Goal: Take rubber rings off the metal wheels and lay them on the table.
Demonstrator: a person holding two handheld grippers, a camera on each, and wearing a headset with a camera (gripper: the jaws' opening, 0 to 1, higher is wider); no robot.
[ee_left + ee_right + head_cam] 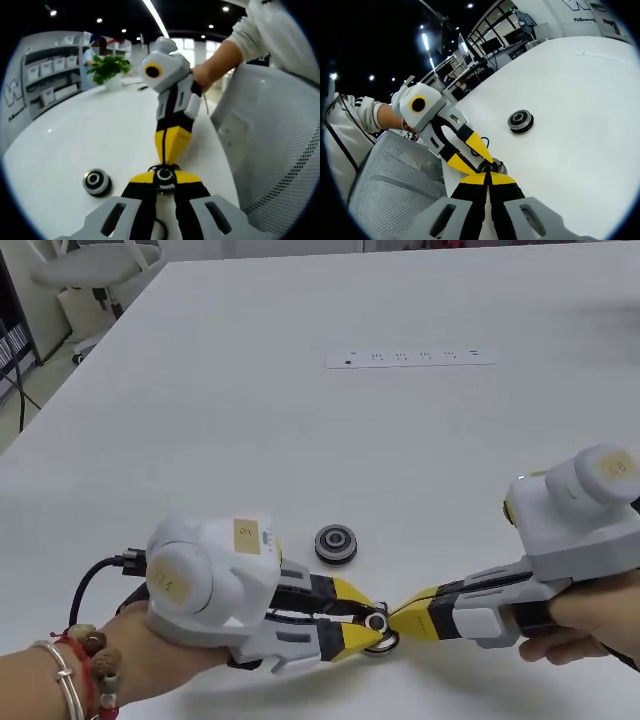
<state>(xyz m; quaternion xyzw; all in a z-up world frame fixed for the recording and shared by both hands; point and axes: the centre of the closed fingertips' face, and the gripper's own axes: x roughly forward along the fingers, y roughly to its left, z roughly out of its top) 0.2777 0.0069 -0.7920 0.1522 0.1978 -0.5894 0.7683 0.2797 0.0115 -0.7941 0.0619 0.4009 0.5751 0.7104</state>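
One rubber ring point(156, 167) is being stripped.
The wheel point(164, 176) is clamped by the left tool point(368, 625), the rubber ring pinched by the right tool point(490, 175) (an outward pull seems called for next).

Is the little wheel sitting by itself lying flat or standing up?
Lying flat: the lone wheel rests on the table with its round face up.
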